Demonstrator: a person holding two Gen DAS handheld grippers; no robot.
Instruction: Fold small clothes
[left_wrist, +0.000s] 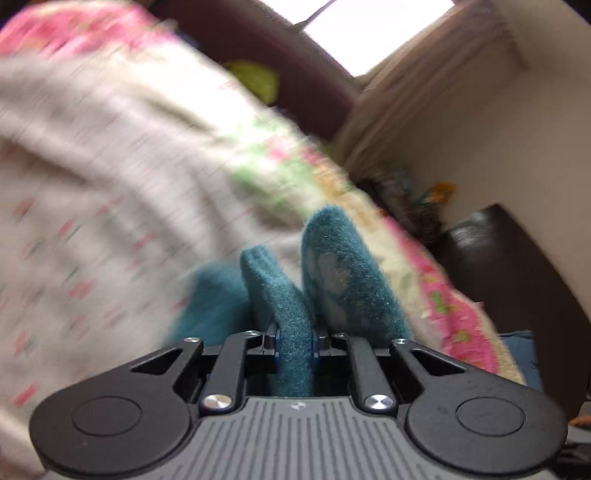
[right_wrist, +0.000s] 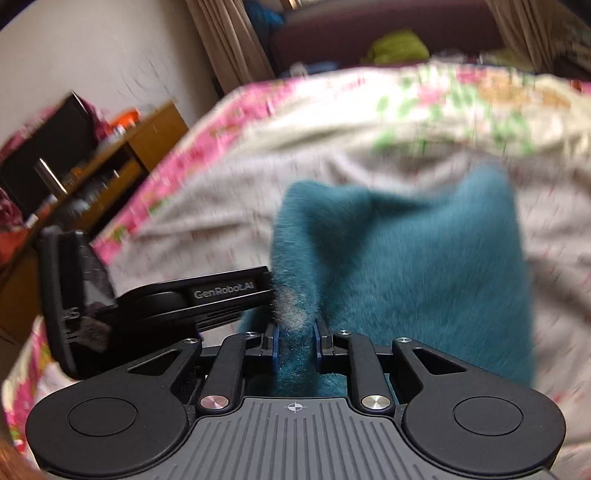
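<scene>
Teal fleece fills the space between both of your tools: the small garment (right_wrist: 406, 266) is a fuzzy blue-green piece with a pale grey patch, and you have it pinched at two places. Your left hand-held gripper (left_wrist: 295, 341) has its jaws drawn in tight on a bunched fold of the fleece, which rises in two soft humps just past the fingertips. Your right hand-held gripper (right_wrist: 295, 345) is likewise closed on a narrow pleat of the same garment, with the rest of the cloth spreading out broad ahead of it and to the right. In the right wrist view you can see your left tool coming in from the left, its tip touching the fleece at the garment's left edge. The garment sits over the middle of the bed (right_wrist: 221, 206), on a cream bedspread with small red flecks and a pink and green floral border; whether it rests on the cover or hangs just above it cannot be told through the blur. Beyond the far edge of the bed lies a yellow-green cloth (right_wrist: 399, 46), and off the bed's left edge stands a wooden cabinet (right_wrist: 147, 144).
</scene>
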